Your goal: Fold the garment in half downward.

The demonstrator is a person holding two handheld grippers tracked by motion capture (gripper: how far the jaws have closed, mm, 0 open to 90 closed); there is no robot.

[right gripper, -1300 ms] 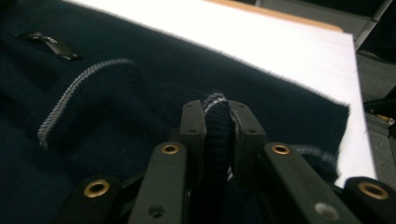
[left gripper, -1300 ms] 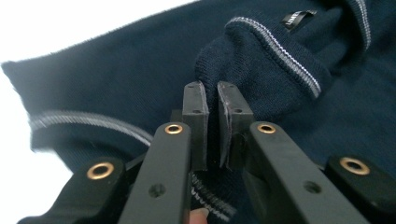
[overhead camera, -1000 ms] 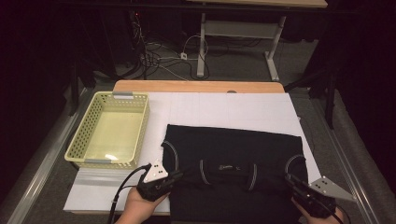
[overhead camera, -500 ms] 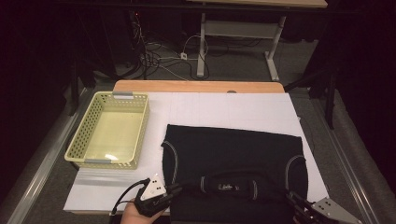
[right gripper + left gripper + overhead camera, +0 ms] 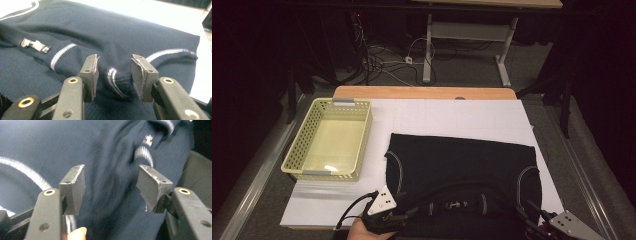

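Both grippers let go of the sweater

The left gripper point(image 5: 111, 187) and right gripper point(image 5: 113, 75) have just been opening; their jaws stand apart, pads off the cloth. The dark sweater point(image 5: 462, 170) lies flat on the white table point(image 5: 452, 117), long axis crosswise, collar toward the person, right of the yellow basket point(image 5: 329, 140)

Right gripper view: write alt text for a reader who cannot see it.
The right gripper has just opened its jaws over a dark blue garment with white stripes; a fold lies between the pads, unpinched. White table covering shows beyond.
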